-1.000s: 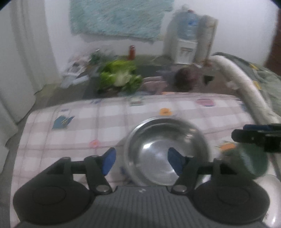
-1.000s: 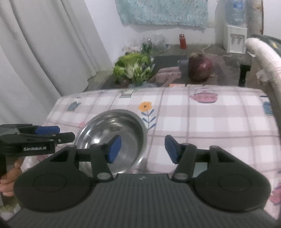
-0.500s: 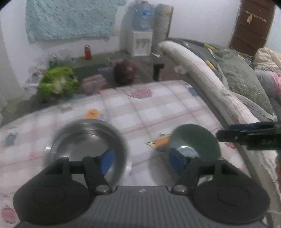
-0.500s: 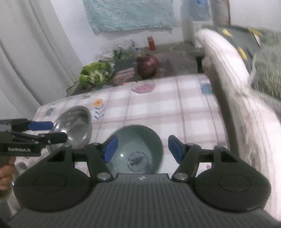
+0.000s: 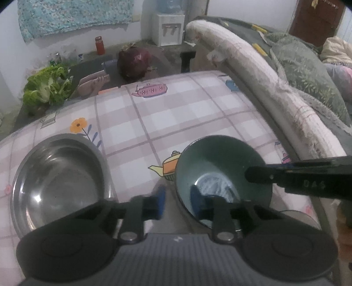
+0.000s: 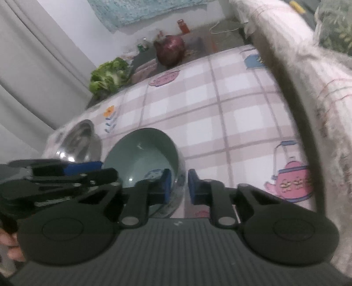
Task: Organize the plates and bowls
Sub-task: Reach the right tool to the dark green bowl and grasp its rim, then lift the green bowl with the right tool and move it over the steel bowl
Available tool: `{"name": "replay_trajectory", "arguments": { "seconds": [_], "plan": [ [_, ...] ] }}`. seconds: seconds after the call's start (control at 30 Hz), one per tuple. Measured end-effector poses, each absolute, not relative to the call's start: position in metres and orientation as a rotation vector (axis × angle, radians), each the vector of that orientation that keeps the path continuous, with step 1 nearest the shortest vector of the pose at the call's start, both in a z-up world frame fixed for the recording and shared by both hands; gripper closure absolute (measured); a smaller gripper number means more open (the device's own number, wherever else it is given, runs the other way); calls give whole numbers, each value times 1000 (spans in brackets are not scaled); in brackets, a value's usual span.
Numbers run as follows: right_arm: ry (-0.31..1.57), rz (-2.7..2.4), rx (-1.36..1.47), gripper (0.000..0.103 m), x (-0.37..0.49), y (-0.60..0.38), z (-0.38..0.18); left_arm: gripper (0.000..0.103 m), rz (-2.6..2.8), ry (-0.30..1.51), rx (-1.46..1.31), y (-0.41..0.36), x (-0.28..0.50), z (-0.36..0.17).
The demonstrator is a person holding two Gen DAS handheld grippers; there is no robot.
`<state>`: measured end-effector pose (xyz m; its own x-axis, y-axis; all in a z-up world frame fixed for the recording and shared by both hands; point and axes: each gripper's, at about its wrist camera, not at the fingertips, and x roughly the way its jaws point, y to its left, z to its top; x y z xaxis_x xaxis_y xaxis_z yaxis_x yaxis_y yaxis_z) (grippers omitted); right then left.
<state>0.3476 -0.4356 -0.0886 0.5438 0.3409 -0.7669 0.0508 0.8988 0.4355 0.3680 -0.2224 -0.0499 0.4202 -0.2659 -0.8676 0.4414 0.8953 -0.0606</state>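
Both claws, left claw (image 5: pixel 176 203) and right claw (image 6: pixel 178 186), have just closed, pinching opposite rims of the round green ceramic bowl (image 5: pixel 220 173); likely heavy, glazed-slippery, breakable.

Pink-checked tablecloth (image 5: pixel 198 110) with teapot and flower prints covers the table, leafy greens (image 5: pixel 47 88) and a dark red round vegetable (image 5: pixel 133 62) on the floor behind, red jar (image 5: pixel 99 45), white water dispenser (image 5: pixel 168 28), teal cloth (image 5: pixel 72 15) on the wall, bedding (image 5: pixel 303 66) at right.
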Motion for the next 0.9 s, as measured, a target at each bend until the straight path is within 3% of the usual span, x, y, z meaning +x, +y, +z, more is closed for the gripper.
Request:
{"name": "replay_trajectory", "arguments": {
  "seconds": [0.27,0.4,0.53,0.9],
  "plan": [
    [963,204,397,90,362,-418,-88,93,-372,1027,176,-212,372,-53],
    [962,212,392,89,371,-409,-88,91,-369,1044,161,-205,375,-51],
    [982,225,426,86,371,-412,-90,79,-379,1062,161,-204,376,-54],
    [1018,215,432,83,375,-405,-103,81,-362,1083,175,-211,377,-66]
  ]
}}
